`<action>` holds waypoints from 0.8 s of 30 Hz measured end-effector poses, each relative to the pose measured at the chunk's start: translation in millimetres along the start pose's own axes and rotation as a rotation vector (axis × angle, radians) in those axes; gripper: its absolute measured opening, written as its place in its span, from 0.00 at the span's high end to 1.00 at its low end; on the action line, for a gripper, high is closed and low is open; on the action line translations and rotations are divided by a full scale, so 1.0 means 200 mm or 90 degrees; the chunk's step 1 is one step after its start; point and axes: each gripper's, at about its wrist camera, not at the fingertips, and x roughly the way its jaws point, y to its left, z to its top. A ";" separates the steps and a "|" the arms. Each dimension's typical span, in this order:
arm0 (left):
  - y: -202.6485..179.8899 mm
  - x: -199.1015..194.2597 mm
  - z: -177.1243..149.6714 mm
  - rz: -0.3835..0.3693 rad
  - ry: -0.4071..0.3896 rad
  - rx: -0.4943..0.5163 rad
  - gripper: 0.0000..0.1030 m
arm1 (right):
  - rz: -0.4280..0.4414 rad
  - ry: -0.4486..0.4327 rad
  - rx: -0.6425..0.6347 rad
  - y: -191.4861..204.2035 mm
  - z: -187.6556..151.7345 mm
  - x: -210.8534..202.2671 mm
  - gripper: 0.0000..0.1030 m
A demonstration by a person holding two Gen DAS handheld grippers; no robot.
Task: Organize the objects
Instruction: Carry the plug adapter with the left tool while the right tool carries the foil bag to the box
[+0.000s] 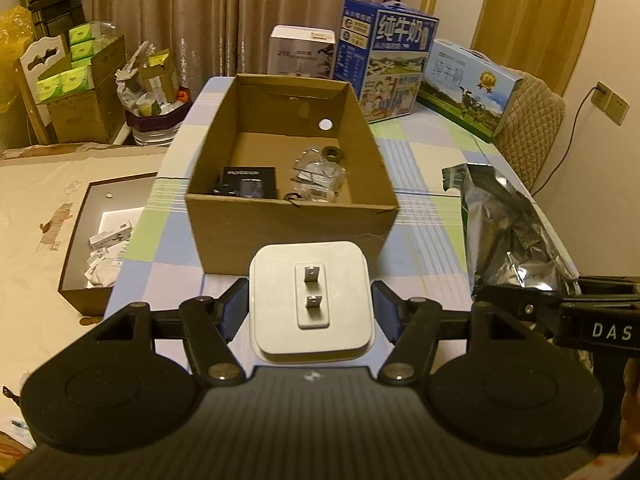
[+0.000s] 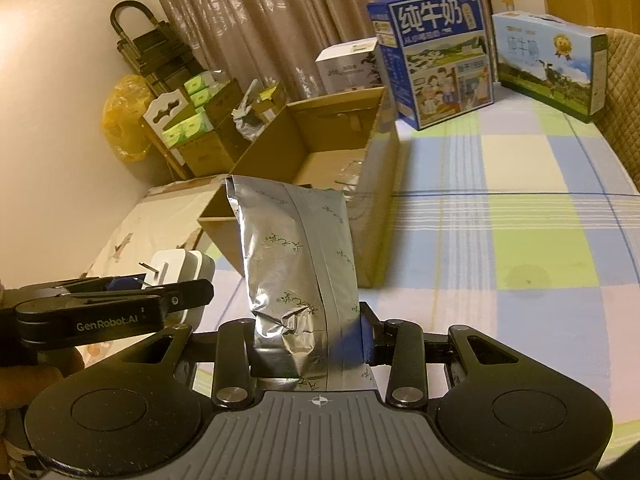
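Above the checked tabletop, near the open cardboard box, my left tool clamps a rigid white plug adapter by its flat sides while my right tool pinches a light, crinkly, probably slippery foil pouch at its bottom.

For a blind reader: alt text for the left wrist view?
The left gripper holds a white plug adapter, prongs up, before an open cardboard box on a checked tablecloth. A silver foil bag is at right.
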 end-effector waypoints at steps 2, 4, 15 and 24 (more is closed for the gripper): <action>0.03 0.00 0.01 0.005 0.000 -0.002 0.41 | 0.006 0.003 0.000 0.03 0.02 0.03 0.67; 0.07 0.01 0.02 0.010 0.000 -0.004 0.41 | 0.011 0.004 -0.002 0.06 0.03 0.06 0.67; 0.16 0.05 0.12 0.011 0.001 0.015 0.41 | 0.028 0.007 0.009 0.16 0.16 0.23 0.67; 0.19 0.13 0.24 -0.004 -0.001 0.025 0.41 | 0.023 -0.006 0.010 0.19 0.30 0.32 0.67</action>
